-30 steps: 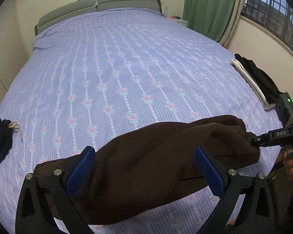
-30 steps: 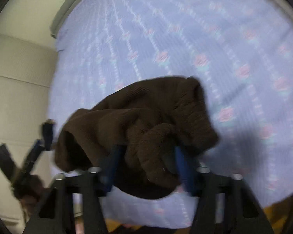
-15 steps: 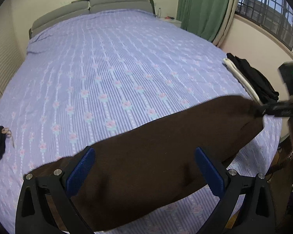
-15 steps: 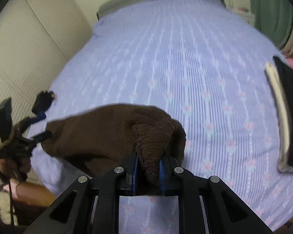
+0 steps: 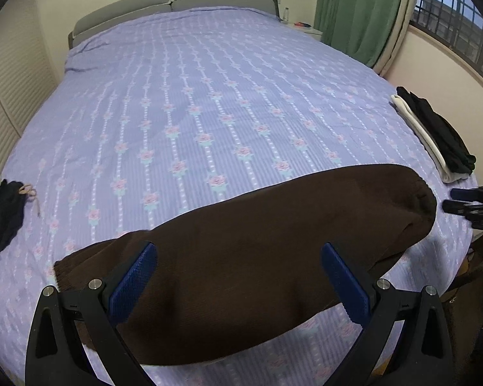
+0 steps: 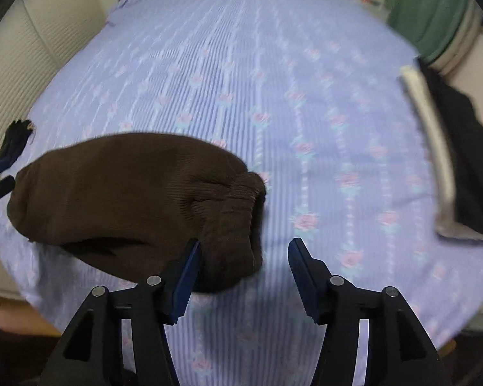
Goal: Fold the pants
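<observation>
Brown knit pants (image 5: 257, 257) lie stretched across the near edge of the bed, folded lengthwise; they also show in the right wrist view (image 6: 128, 199) with the ribbed waistband end bunched at the right. My left gripper (image 5: 238, 276) is open, its blue pads (image 5: 133, 276) spread over the cloth without pinching it. My right gripper (image 6: 244, 267) is open just off the waistband end, the left pad beside the cloth; it also shows in the left wrist view (image 5: 467, 201) at the right edge.
The lilac flowered bedsheet (image 5: 209, 96) covers the bed. A folded stack of black and white clothes (image 5: 434, 135) lies at the right edge, also in the right wrist view (image 6: 450, 160). A black garment (image 5: 1, 212) lies at the left edge. Green curtain (image 5: 360, 9) and window behind.
My right gripper was shut on the waistband end half a second ago; it has opened and let go. The pants have settled flat on the bed. My left gripper stayed open.
</observation>
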A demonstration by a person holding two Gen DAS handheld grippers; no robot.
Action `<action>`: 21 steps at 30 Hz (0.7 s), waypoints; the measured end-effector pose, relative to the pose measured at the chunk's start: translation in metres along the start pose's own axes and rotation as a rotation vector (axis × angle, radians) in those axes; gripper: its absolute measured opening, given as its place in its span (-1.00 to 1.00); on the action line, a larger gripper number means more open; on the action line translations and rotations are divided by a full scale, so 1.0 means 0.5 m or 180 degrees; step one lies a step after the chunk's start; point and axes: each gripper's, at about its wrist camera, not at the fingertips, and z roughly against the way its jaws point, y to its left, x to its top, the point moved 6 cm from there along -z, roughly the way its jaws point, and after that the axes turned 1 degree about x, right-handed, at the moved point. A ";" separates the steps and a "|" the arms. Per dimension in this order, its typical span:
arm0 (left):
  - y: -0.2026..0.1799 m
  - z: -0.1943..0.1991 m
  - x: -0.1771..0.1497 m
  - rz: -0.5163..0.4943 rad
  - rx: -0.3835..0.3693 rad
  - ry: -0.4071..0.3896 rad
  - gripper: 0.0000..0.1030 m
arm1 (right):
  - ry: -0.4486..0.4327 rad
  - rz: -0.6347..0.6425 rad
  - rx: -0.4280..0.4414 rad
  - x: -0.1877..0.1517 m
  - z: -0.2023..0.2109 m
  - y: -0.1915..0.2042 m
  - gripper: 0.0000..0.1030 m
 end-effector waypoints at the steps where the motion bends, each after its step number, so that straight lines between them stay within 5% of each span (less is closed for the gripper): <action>1: 0.010 0.005 -0.005 0.0019 0.0011 -0.0010 1.00 | -0.0044 -0.0033 0.0041 -0.002 0.020 0.006 0.12; 6: 0.083 0.022 -0.038 0.0193 0.0146 -0.0083 1.00 | 0.0019 -0.0472 0.0713 -0.020 0.020 0.108 0.13; 16: 0.219 0.009 -0.097 0.0303 0.0375 -0.0139 1.00 | 0.0145 -0.1331 0.1156 -0.041 -0.111 0.231 0.10; 17: 0.227 0.009 -0.099 0.0301 0.0365 -0.0140 1.00 | 0.0149 -0.1397 0.1171 -0.043 -0.122 0.239 -0.03; 19: 0.242 0.012 -0.105 0.0287 0.0380 -0.0157 1.00 | 0.0170 -0.1571 0.1287 -0.049 -0.144 0.247 -0.72; 21: 0.257 0.015 -0.108 0.0320 0.0384 -0.0160 1.00 | 0.0120 -0.1650 0.1236 -0.058 -0.147 0.259 -0.82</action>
